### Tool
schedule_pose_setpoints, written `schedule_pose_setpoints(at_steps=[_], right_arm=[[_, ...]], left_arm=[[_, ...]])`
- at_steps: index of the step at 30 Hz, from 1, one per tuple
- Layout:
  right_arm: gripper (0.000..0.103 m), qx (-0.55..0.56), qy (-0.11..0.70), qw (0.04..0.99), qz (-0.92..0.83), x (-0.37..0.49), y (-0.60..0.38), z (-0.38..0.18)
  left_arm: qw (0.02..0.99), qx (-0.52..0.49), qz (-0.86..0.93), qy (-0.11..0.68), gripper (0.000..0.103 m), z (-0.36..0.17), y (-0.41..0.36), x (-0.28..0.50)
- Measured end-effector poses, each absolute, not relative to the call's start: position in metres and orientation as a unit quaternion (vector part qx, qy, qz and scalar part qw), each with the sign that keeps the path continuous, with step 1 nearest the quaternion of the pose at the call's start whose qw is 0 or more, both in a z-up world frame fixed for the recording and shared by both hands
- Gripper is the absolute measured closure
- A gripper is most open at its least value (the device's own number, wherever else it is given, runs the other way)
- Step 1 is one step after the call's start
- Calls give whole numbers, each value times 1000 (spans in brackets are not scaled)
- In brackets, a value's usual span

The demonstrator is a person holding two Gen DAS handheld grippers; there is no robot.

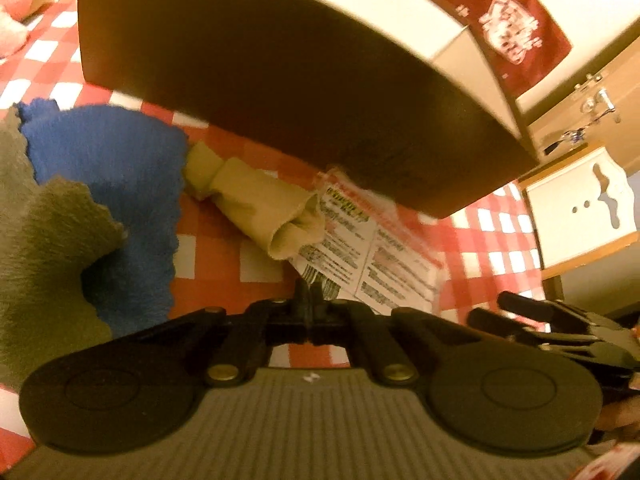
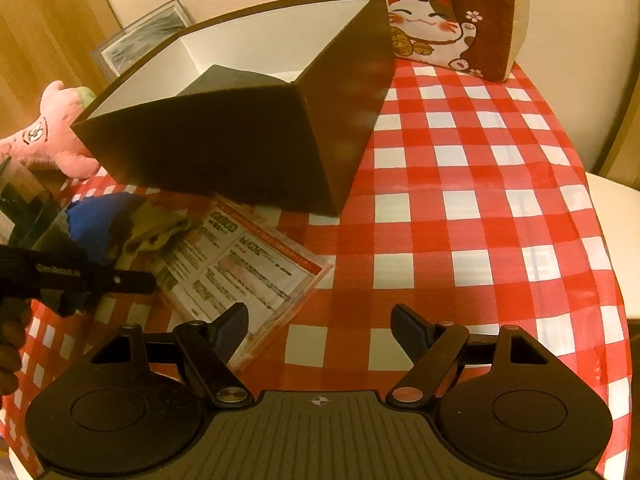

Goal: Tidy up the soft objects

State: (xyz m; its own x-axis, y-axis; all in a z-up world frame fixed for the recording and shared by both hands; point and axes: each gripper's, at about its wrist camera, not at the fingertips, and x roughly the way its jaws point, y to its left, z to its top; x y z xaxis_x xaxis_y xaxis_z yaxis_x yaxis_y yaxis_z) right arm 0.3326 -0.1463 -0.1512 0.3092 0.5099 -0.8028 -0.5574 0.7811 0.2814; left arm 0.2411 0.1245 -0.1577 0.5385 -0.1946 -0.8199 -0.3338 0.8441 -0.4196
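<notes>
On the red-and-white checked worktop (image 1: 224,240), as the left wrist camera sees it, the left claw (image 1: 310,292) has its 2 fingers pressed together at the near corner of a printed packet (image 1: 372,256); whether that corner is pinched between them I cannot tell. Just beyond, a beige rolled cloth (image 1: 256,200) lies with 1 end on the packet, and a blue fuzzy cloth (image 1: 120,168) and a grey fuzzy cloth (image 1: 44,240) sit beside it, overlapping. A dark open box (image 1: 280,92) stands behind them all.

From the right wrist camera, the right claw (image 2: 318,330) hangs over bare worktop (image 2: 460,200) with its fingers wide apart and nothing between them. The packet (image 2: 240,268) lies just in front of the box (image 2: 224,152), which has a dark grey item (image 2: 228,80) inside. A pink plush toy (image 2: 52,136) rests by the box's far side, and a red lucky-cat cushion (image 2: 440,20) stands at the worktop's far edge.
</notes>
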Motion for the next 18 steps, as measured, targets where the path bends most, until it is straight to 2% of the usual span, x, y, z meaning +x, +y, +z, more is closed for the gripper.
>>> schedule_pose_setpoints(at_steps=[11, 18], right_arm=[[24, -25, 477, 806, 349, 328, -141, -147], [24, -33, 426, 786, 447, 300, -114, -124]], left_arm=[[862, -267, 48, 428, 103, -111, 128, 217], [869, -263, 56, 414, 103, -97, 133, 214]])
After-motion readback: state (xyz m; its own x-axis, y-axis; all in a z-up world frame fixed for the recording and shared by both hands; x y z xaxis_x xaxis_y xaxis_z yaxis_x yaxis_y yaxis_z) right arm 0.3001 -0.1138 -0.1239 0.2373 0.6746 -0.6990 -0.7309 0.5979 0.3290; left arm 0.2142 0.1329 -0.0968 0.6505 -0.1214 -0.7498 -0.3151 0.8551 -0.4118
